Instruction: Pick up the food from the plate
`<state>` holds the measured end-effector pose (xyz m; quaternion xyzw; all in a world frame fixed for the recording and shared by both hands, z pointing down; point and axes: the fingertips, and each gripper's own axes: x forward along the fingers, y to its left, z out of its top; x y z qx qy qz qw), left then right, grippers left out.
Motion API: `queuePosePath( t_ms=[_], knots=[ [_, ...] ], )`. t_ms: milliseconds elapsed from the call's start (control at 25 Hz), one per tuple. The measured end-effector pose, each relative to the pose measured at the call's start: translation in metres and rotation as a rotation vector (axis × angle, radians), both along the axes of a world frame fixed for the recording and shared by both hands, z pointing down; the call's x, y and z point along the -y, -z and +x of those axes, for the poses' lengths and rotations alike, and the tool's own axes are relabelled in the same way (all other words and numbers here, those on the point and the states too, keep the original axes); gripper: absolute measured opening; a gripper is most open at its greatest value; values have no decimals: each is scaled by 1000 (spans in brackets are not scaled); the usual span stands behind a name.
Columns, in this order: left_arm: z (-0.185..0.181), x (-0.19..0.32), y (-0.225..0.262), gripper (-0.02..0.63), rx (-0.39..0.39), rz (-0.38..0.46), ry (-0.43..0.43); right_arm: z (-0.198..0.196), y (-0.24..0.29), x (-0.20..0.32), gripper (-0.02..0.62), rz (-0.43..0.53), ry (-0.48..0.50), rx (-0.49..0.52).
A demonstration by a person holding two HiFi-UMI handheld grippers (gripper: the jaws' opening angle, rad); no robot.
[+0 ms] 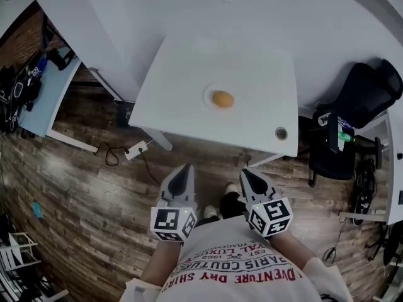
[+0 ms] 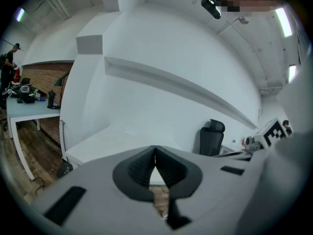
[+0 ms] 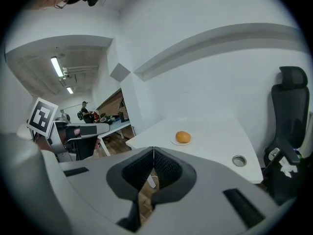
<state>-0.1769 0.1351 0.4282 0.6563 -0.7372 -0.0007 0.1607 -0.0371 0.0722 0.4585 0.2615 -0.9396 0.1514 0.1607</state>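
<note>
An orange, round piece of food [image 1: 222,99] lies on a small white plate [image 1: 208,97] near the middle of a white table [image 1: 182,87]. The right gripper view shows the same food [image 3: 183,137] on its plate [image 3: 175,142], well ahead of the jaws. Both grippers hang close to the person's body, over the floor and short of the table's front edge. My left gripper [image 1: 185,172] is shut with nothing in it, tips meeting [image 2: 155,148]. My right gripper [image 1: 246,175] is also shut and empty, tips together [image 3: 153,150].
A round cable grommet [image 1: 281,133] sits at the table's front right corner. A black office chair [image 1: 352,112] stands to the right of the table. A power strip [image 1: 136,149] and cables lie on the wooden floor at the left. A second desk [image 1: 44,93] stands far left.
</note>
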Motion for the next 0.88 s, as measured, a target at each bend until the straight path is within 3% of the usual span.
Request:
queuePosePath(
  t_ms=[520, 880],
  knots=[
    [-44, 117, 9, 8, 59, -28, 31, -54, -3, 142, 14, -19, 34, 41],
    [-46, 231, 4, 8, 60, -72, 9, -52, -14, 255, 14, -48, 25, 26]
  ],
)
